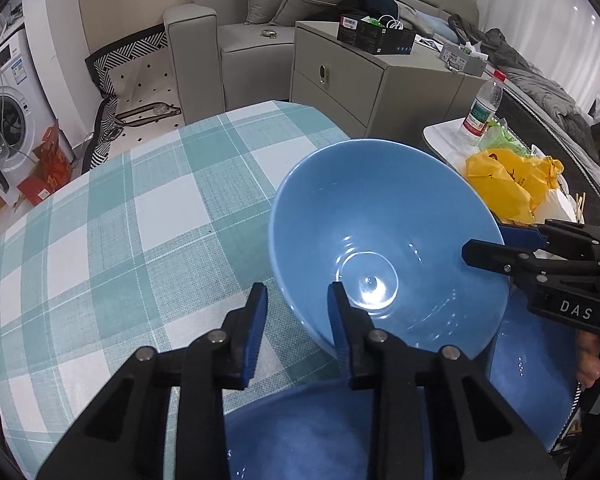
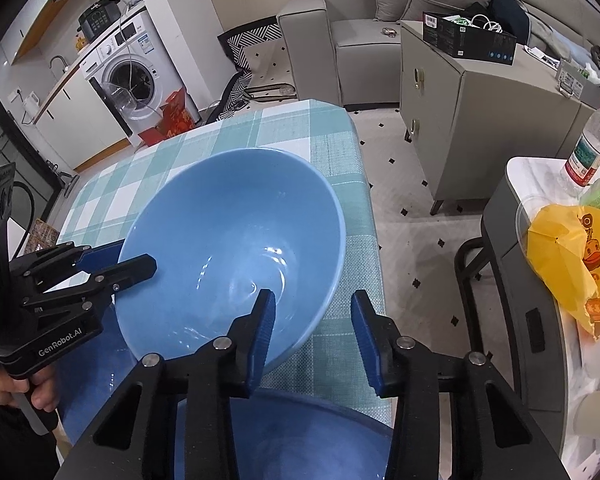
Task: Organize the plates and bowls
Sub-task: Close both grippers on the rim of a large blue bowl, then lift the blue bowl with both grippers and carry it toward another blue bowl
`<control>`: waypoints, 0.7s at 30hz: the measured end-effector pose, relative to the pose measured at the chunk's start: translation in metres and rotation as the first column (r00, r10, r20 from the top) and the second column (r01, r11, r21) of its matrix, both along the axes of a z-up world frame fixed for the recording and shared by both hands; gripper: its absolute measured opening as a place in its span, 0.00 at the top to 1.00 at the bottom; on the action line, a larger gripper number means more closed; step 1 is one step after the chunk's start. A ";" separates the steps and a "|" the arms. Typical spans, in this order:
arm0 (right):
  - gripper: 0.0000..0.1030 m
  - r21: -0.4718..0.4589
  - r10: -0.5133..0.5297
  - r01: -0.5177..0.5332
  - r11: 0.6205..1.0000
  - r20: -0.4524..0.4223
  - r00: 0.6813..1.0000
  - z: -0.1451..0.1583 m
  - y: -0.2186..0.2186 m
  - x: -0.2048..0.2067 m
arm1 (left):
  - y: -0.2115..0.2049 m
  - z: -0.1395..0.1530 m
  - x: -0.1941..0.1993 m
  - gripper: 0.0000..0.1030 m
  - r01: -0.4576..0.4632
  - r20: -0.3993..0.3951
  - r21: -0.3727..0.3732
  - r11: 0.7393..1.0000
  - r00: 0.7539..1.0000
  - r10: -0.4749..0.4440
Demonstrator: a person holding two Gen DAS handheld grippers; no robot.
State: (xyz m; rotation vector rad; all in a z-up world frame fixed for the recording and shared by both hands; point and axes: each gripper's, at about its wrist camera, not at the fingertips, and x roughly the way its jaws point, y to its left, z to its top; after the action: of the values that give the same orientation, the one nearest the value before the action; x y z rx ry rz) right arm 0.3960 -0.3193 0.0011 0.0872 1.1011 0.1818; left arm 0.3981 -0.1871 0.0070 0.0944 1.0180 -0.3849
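Counting the dishes, I see one light blue bowl point(image 1: 380, 232) and a darker blue plate point(image 1: 300, 440) that shows in two patches, one under the gripper bodies and one beside the bowl; I cannot tell if this is one plate or two. Two grippers meet at this single bowl, one at each side of its rim. On the left gripper point(image 1: 298, 292) the jaws stand narrow, with one finger inside the bowl and the other outside. From the right wrist view its pads seem to pinch the rim. On the right gripper point(image 2: 314, 300) the jaws are a little wider and also stand over the rim, but a strip of cloth shows between its outer pad point(image 2: 366, 336) and the bowl wall, so it does not press yet. The bowl lies just ahead of both grippers on the green and white checked tablecloth point(image 1: 140, 220). Far to the right of the right gripper, on a small white table point(image 2: 536, 172), stand one water bottle point(image 2: 590, 148) and one yellow bag point(image 2: 572, 256). One hand point(image 2: 20, 392) is partly visible on the left gripper's handle.
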 end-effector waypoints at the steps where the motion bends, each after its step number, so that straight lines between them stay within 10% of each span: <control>1: 0.66 -0.006 0.000 0.000 1.000 0.000 1.000 0.000 0.001 0.000 | -0.001 0.000 0.000 0.75 0.003 0.001 0.002 1.000 1.000 -0.003; 21: 0.79 -0.068 0.018 -0.016 0.998 0.026 1.000 -0.002 0.010 -0.001 | -0.003 0.005 -0.003 0.81 0.014 0.018 0.008 1.000 1.000 -0.014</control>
State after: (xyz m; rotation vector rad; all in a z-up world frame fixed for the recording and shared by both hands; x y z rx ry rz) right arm 0.3951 -0.3096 -0.0009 0.0147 1.0811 0.1606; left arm 0.3949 -0.1903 0.0119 0.1116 1.0013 -0.3920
